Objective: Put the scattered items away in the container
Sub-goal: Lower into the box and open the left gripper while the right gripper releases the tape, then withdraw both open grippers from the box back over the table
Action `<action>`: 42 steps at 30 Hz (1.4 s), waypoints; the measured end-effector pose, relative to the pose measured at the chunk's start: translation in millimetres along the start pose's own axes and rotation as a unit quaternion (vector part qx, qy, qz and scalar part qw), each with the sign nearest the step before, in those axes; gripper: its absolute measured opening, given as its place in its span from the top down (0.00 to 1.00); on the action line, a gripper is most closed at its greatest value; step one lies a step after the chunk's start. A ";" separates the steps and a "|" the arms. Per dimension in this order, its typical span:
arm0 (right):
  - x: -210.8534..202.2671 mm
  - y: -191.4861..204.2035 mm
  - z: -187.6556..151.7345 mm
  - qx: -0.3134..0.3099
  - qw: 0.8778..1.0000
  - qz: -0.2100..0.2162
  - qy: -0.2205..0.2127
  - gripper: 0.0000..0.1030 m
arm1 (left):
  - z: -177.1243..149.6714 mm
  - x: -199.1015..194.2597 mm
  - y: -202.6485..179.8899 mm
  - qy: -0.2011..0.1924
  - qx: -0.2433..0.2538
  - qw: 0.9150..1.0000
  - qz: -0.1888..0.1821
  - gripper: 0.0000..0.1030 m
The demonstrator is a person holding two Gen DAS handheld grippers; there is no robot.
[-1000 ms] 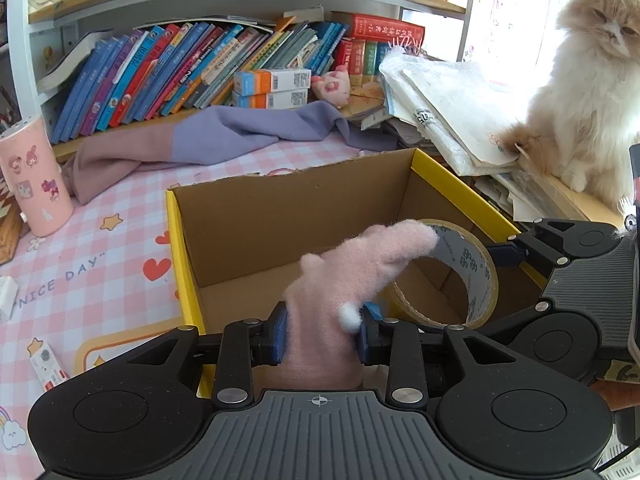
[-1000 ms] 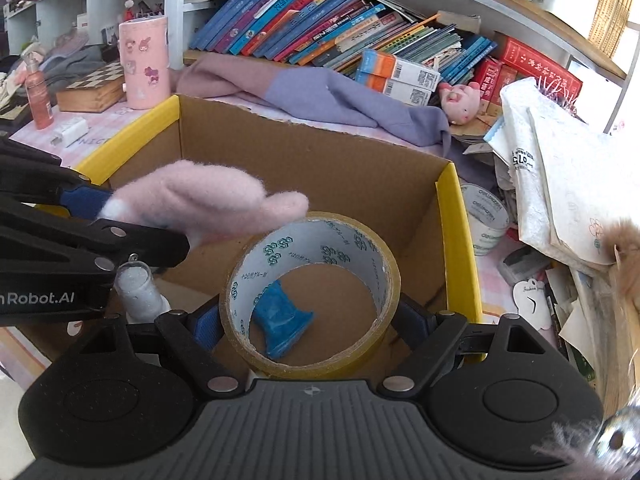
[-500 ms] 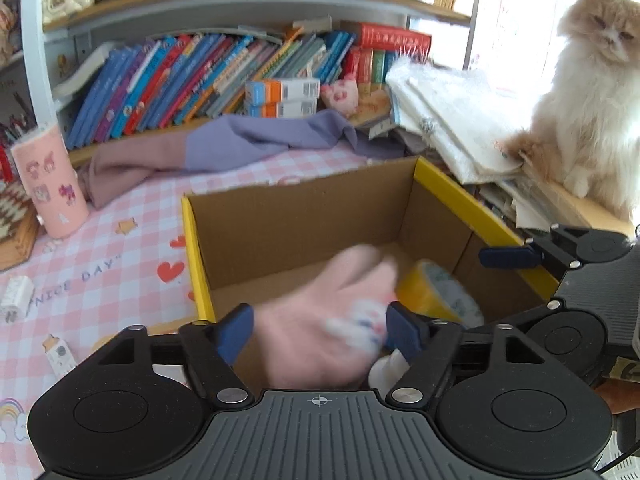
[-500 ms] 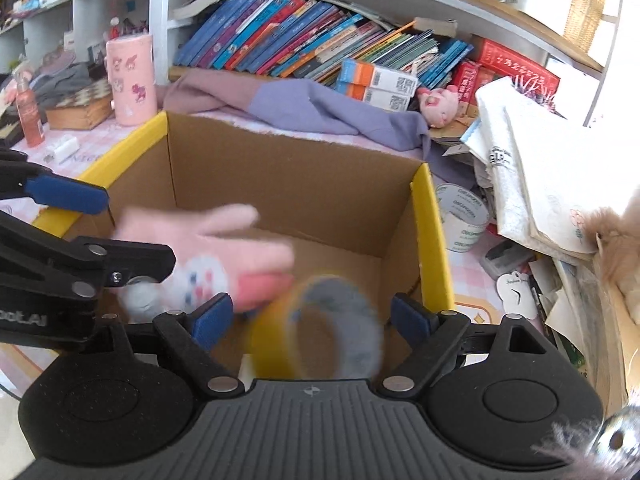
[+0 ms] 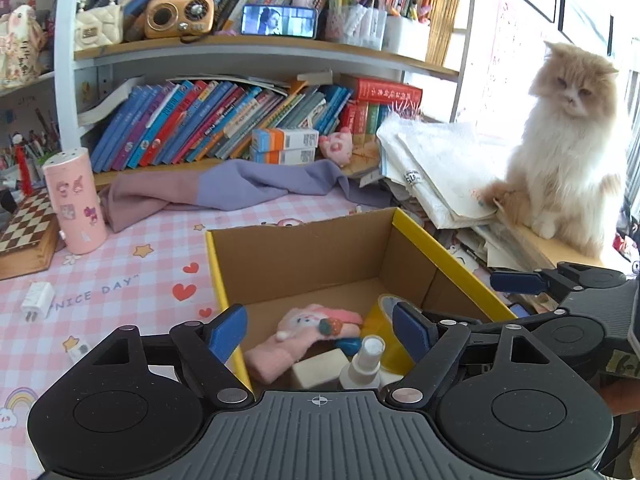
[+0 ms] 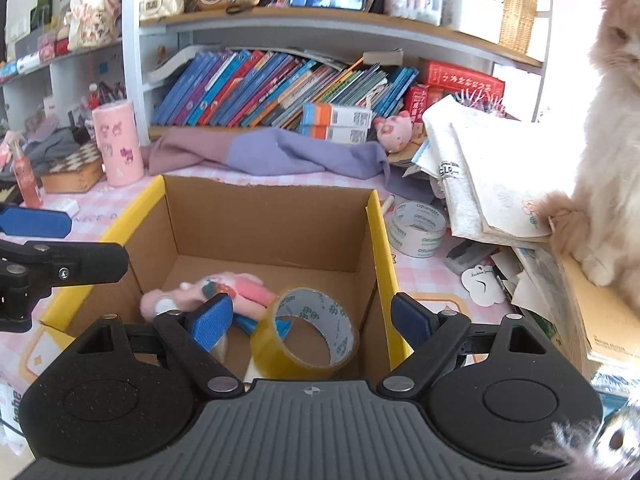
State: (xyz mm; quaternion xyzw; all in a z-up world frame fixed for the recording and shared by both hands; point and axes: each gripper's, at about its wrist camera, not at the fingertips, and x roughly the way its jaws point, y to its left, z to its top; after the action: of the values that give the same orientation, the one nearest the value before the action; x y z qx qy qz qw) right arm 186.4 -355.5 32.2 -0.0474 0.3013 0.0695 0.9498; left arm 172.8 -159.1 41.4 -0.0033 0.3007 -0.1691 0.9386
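Note:
A cardboard box with yellow rims stands on the pink checked table. Inside lie a pink plush glove, a yellow tape roll, a white block, a small white spray bottle and a blue item. My left gripper is open and empty above the box's near edge. My right gripper is open and empty above the box, over the tape roll.
On the table lie a white charger, a small sticker-like item, a pink cup, a chessboard box, a purple-pink cloth and a white tape roll. A cat sits on stacked papers at the right.
Both grippers opened: the left let go of the pink glove and the right let go of the tape roll. Both now lie in the box. Both grippers rose and pulled back.

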 end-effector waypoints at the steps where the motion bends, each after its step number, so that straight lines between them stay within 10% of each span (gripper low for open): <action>1: -3.9 1.4 -0.9 0.003 1.000 -0.002 -0.003 0.16 | -1.6 -3.2 1.5 -0.001 0.000 1.000 -0.001 0.20; 42: -91.2 172.6 -79.5 0.089 0.993 -0.065 0.028 0.16 | -93.6 -109.7 105.2 0.060 0.023 0.998 -0.019 0.19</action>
State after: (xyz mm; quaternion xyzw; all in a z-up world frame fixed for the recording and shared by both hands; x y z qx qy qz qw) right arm 40.0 -205.2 12.0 0.0161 0.3289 -0.0213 0.9440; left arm 69.4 -15.9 15.1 0.0232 0.3519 -0.1935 0.9155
